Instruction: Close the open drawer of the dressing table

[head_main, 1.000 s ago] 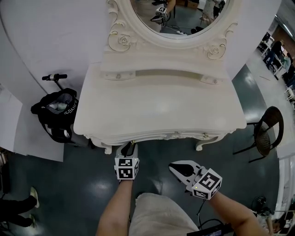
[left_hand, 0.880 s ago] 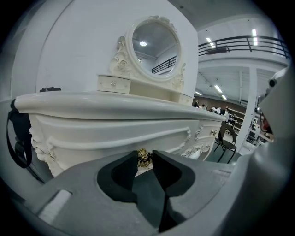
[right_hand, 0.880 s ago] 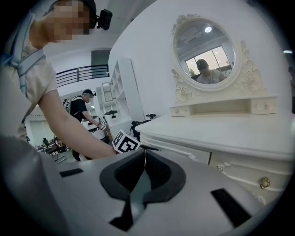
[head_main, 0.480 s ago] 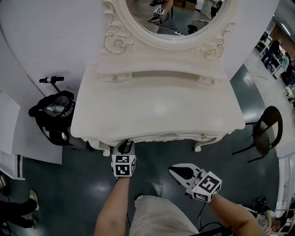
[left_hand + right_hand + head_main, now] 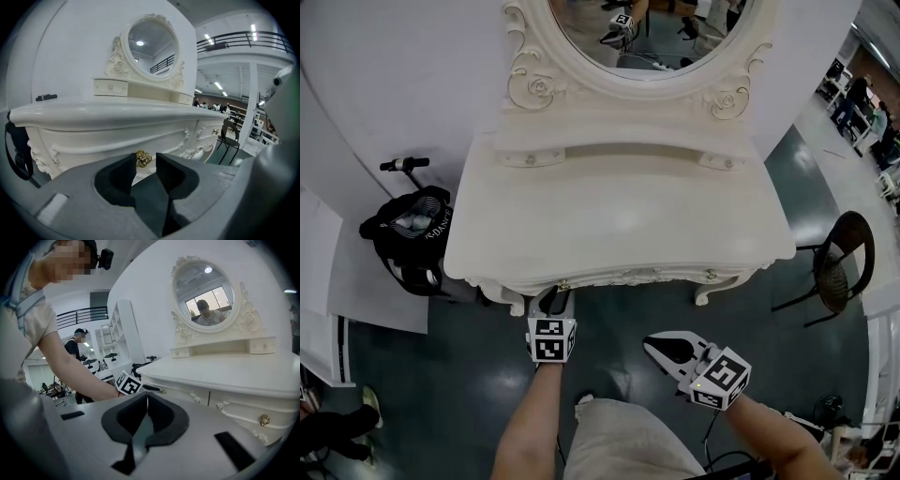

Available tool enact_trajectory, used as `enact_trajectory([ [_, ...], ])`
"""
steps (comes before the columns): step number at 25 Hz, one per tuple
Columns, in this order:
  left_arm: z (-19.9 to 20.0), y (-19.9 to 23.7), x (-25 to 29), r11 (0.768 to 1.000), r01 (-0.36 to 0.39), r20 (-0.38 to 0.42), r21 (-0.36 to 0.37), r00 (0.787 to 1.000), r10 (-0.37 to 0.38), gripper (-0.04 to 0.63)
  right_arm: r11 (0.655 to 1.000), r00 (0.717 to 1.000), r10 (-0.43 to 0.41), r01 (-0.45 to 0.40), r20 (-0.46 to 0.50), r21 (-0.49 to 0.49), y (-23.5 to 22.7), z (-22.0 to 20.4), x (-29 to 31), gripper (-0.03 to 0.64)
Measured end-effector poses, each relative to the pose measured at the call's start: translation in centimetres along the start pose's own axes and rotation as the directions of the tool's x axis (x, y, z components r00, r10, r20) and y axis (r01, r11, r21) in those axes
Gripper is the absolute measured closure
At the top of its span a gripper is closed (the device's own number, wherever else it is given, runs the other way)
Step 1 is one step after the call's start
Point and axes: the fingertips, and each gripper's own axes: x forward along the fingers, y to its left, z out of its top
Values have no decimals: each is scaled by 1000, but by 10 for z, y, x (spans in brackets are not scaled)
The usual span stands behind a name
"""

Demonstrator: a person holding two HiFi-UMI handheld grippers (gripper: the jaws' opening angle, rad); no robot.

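Note:
The white dressing table (image 5: 619,216) fills the middle of the head view, and its left drawer front (image 5: 117,140) sits flush with the carved front. A small gold ring handle (image 5: 142,158) hangs on that drawer. My left gripper (image 5: 555,298) is right at the table's front edge, and its jaws have just been opening. In the left gripper view (image 5: 146,165) the handle sits between the jaw tips with a gap on each side, so nothing is gripped. My right gripper (image 5: 654,344) hangs back from the table over the floor, its jaws (image 5: 146,397) shut on nothing.
A black bag (image 5: 408,234) and a scooter handlebar (image 5: 403,164) stand on the floor left of the table. A dark chair (image 5: 839,267) is at the right. The oval mirror (image 5: 647,28) rises at the table's back. The right drawer has its own gold handle (image 5: 265,419).
The head view has drifted slightly. My left gripper stays at the drawer handle against the table front, and my right gripper stays where it was.

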Motion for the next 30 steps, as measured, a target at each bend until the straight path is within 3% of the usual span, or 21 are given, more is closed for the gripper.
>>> enact_trajectory([
  [12, 35, -39, -51, 998, 63, 92, -26, 994, -61, 477, 1000, 1000, -5, 5, 8, 9, 18, 24, -26, 600],
  [20, 70, -76, -106, 990, 141, 126, -13, 982, -139, 477, 999, 1000, -23, 23, 16, 25, 40, 57, -51, 600],
  [30, 123, -124, -172, 968, 251, 219, -5, 945, -244, 479, 999, 997, -39, 37, 69, 28, 56, 96, -77, 600],
])
